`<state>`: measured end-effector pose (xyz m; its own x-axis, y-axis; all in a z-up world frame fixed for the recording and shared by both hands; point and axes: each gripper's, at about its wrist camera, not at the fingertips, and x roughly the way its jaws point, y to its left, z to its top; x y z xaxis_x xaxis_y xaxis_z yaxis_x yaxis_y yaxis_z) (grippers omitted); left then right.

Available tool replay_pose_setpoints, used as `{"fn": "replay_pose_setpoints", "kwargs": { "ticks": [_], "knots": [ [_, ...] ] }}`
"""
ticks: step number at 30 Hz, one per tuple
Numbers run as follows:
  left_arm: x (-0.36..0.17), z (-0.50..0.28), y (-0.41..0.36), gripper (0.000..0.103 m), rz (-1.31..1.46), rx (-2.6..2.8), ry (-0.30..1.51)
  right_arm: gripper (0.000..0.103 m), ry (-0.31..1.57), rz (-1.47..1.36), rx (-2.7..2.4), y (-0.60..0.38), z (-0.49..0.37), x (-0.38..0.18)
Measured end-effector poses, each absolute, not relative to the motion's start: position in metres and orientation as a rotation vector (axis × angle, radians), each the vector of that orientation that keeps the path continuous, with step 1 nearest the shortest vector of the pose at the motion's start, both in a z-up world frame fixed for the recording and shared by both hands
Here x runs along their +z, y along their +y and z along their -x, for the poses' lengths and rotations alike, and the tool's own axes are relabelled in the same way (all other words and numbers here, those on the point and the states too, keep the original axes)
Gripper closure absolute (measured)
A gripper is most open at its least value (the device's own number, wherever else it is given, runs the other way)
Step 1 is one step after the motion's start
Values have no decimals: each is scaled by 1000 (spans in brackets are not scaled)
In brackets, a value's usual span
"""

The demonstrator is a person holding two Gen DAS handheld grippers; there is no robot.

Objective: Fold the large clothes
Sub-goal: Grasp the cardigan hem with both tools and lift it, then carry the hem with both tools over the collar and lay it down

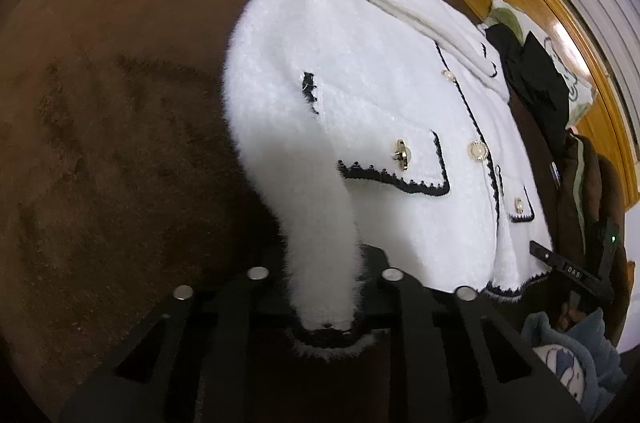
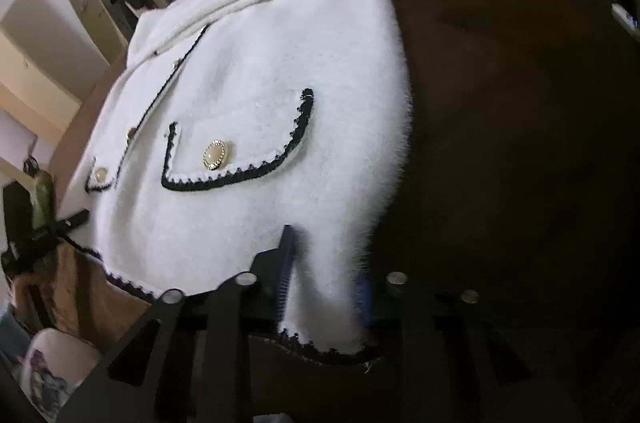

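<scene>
Brown plush bedding (image 1: 120, 83) carries one white fuzzy jacket (image 1: 360, 71), laid front-up with black scalloped trim. Two flap pockets show on it, the nearer one (image 2: 236, 151) fastened by a gold-rimmed pearl button (image 2: 214, 154), and more pearl buttons run down the front edge. The left gripper (image 1: 326, 307) is clamped on a hem corner of the jacket; the right gripper (image 2: 324, 287) pinches the opposite hem corner between its blue-padded fingers (image 2: 285, 279). A black bar on the right gripper reads "DAS" (image 1: 573, 273). Beyond lie one black garment (image 1: 536, 83), a wooden headboard (image 1: 560, 35) and a blue cartoon-print cloth (image 1: 568, 359).
</scene>
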<state>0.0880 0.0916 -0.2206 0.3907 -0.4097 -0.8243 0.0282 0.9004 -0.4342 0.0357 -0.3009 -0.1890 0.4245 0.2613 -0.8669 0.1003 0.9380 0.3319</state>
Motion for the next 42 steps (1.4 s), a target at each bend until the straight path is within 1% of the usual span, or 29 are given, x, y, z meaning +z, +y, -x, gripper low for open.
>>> {"fn": "replay_pose_setpoints", "kwargs": {
  "ticks": [1, 5, 8, 15, 22, 27, 34, 42],
  "knots": [
    [-220, -89, 90, 83, 377, -281, 1141, 85, 1137, -351, 104, -300, -36, -188],
    [-215, -90, 84, 85, 352, -262, 1131, 91, 1121, -301, 105, -291, -37, -177],
    [-203, -87, 80, 85, 296, -257, 1113, 91, 1088, -272, 116, -285, -33, -161],
    [-175, -81, 82, 86, 262, -282, 1085, 92, 1053, -218, 164, -279, -28, -130],
    [-154, -69, 84, 86, 256, -305, 1061, 93, 1042, -255, 202, -275, -16, -108],
    [-143, -51, 92, 86, 265, -304, 1066, 93, 1053, -268, 245, -268, -3, -97],
    [-117, -13, 101, 86, 244, -303, 1070, 93, 1034, -286, 279, -267, 18, -66],
    [-115, -6, 103, 86, 264, -284, 1058, 93, 1007, -273, 277, -268, 21, -57]
  ]
}}
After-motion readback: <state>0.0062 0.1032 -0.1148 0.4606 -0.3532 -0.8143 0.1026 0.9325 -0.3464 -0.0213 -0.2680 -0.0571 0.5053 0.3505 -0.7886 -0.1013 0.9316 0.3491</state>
